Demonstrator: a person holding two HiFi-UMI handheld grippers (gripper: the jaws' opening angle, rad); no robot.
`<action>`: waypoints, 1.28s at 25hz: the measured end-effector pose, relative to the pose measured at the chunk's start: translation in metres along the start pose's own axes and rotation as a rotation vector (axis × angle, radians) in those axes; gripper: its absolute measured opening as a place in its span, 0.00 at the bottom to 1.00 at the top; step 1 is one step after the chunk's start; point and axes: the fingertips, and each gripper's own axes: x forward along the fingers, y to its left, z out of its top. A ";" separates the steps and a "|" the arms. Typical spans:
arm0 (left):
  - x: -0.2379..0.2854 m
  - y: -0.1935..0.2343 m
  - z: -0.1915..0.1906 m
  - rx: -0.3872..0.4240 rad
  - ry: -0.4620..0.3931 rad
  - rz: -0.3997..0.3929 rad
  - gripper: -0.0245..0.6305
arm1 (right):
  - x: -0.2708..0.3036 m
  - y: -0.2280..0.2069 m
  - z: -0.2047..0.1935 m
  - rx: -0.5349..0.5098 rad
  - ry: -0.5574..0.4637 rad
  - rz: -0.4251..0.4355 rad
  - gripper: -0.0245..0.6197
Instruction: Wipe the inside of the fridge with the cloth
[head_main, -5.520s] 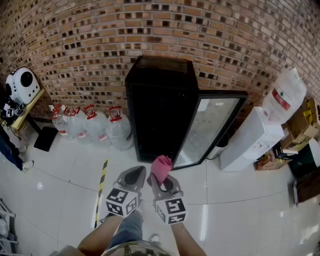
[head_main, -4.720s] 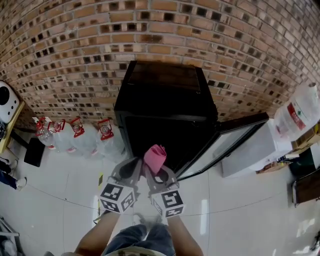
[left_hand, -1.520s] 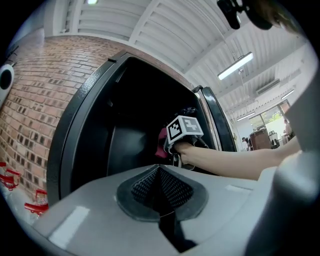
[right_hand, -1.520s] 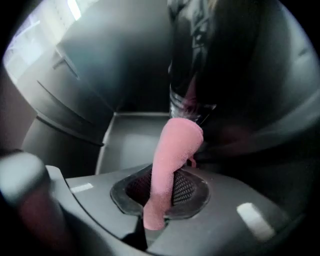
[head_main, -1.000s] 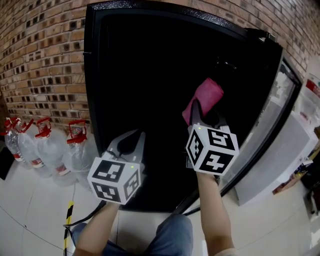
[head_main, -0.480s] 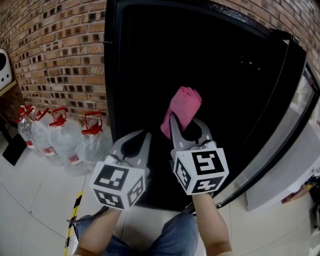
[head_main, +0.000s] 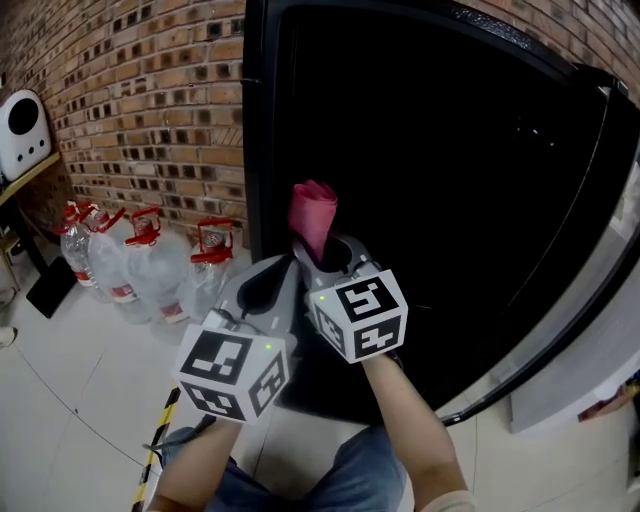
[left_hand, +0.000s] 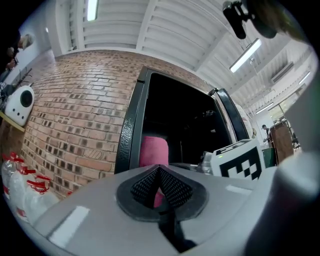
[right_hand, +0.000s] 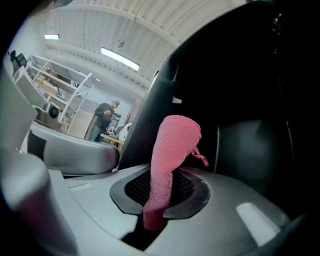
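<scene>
The black fridge (head_main: 262, 150) stands open in front of me, its inside dark. In the head view my right gripper (head_main: 312, 258) is shut on a rolled pink cloth (head_main: 313, 212), which sticks up at the left edge of the opening. The right gripper view shows the cloth (right_hand: 172, 150) pinched between the jaws of the right gripper (right_hand: 160, 195), against the dark interior. Just to its left, my left gripper (head_main: 285, 270) is shut with nothing in it. In the left gripper view, the left gripper (left_hand: 160, 172) points at the fridge's left frame (left_hand: 129, 130), with the cloth (left_hand: 152, 150) behind it.
Several large water bottles (head_main: 140, 270) stand on the floor against the brick wall (head_main: 150, 100), left of the fridge. The fridge door (head_main: 600, 300) hangs open at the right. A white appliance (head_main: 25, 125) sits on a shelf at far left. Yellow-black tape (head_main: 160, 440) marks the tiled floor.
The person walked up to the open fridge. In the last second the right gripper with the cloth moved left and down, ending close beside the left gripper.
</scene>
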 end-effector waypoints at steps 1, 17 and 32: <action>0.001 0.000 -0.001 0.004 0.003 -0.003 0.01 | 0.006 -0.005 -0.004 -0.002 0.007 -0.008 0.13; 0.017 -0.015 -0.021 0.019 0.035 -0.062 0.01 | 0.098 -0.147 -0.068 0.073 0.175 -0.298 0.13; 0.024 -0.029 -0.034 0.018 0.046 -0.101 0.01 | 0.056 -0.221 -0.089 0.039 0.278 -0.535 0.13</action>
